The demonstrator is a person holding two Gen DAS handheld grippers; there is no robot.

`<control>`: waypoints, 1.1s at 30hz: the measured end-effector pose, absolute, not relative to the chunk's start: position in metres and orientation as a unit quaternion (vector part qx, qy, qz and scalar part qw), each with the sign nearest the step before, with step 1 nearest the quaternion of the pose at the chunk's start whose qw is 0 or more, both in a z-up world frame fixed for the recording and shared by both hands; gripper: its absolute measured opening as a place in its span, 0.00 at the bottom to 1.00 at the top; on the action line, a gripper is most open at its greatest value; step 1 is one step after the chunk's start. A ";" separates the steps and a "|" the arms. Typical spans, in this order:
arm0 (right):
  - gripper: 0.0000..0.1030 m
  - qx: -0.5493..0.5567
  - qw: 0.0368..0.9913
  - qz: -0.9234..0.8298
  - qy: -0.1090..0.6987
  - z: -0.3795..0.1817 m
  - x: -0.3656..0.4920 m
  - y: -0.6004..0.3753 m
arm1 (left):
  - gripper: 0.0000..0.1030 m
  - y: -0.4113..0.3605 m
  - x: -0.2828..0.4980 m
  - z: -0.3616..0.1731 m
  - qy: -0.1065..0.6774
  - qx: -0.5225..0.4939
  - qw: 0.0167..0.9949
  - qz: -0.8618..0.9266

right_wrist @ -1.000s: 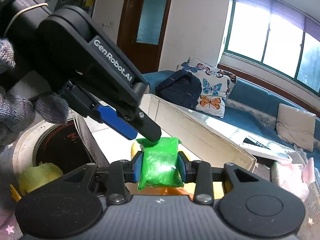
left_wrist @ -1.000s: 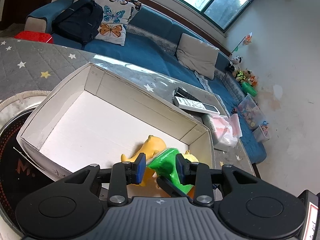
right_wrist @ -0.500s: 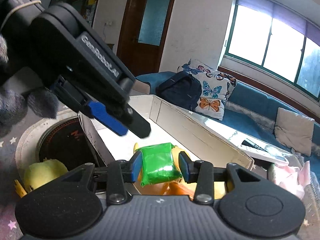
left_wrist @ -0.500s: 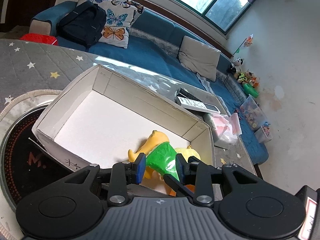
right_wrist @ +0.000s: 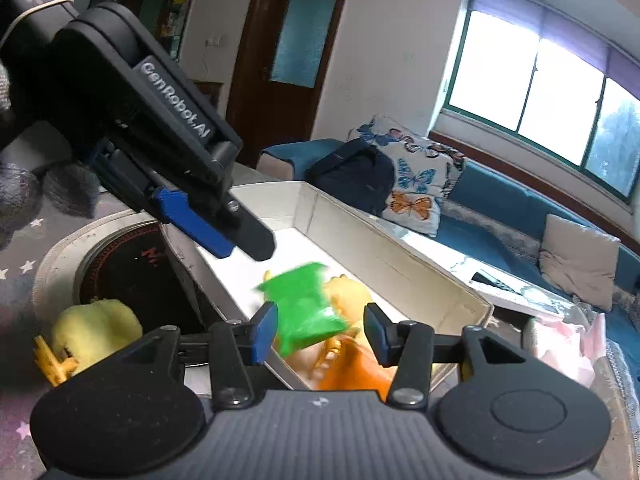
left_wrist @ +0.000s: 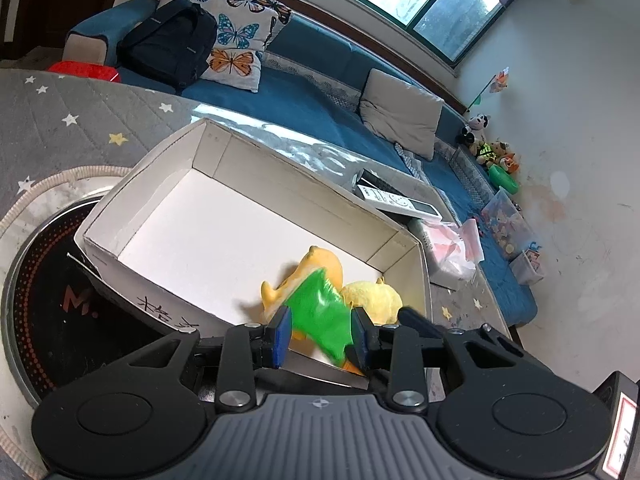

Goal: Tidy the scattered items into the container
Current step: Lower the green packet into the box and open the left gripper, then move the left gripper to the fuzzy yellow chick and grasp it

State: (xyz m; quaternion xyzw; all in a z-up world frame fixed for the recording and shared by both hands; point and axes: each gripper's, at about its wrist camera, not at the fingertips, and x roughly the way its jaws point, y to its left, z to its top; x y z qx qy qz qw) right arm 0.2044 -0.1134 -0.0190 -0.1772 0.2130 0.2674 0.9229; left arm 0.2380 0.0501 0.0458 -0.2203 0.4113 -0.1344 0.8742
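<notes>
Falling blurred from the spread right gripper (right_wrist: 318,334), the green packet (right_wrist: 306,312) sits over the white box (left_wrist: 224,184), above the yellow toys (left_wrist: 320,264). It looks light, soft and crinkly, best pinched across its flat middle. The left gripper (left_wrist: 320,334) is spread too, holding nothing.

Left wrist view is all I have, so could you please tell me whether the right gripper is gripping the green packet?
Observer: No. The right gripper is open. The packet is blurred, clear of its right finger, over the box.
Operator: Thank you. Is anything lying outside the box?
Observer: Yes. A yellow plush lies left of the box, by the round black plate.
Operator: And where is my left gripper?
Observer: The left gripper hovers above the packet without touching it.
</notes>
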 end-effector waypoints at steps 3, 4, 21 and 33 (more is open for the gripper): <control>0.45 -0.176 0.923 0.256 0.229 -0.021 0.211 -0.113 | 0.34 0.051 0.235 0.046 0.413 -0.217 0.874 -0.133; 0.45 -0.177 0.922 0.256 0.232 -0.021 0.212 -0.113 | 0.34 0.052 0.234 0.046 0.412 -0.217 0.875 -0.133; 0.62 -0.143 0.904 0.330 0.233 -0.018 0.154 -0.109 | 0.34 0.083 0.181 0.050 0.399 -0.209 0.887 -0.097; 0.75 -0.144 0.869 0.401 0.250 -0.023 0.121 -0.080 | 0.34 0.106 0.144 0.030 0.421 -0.233 0.874 -0.070</control>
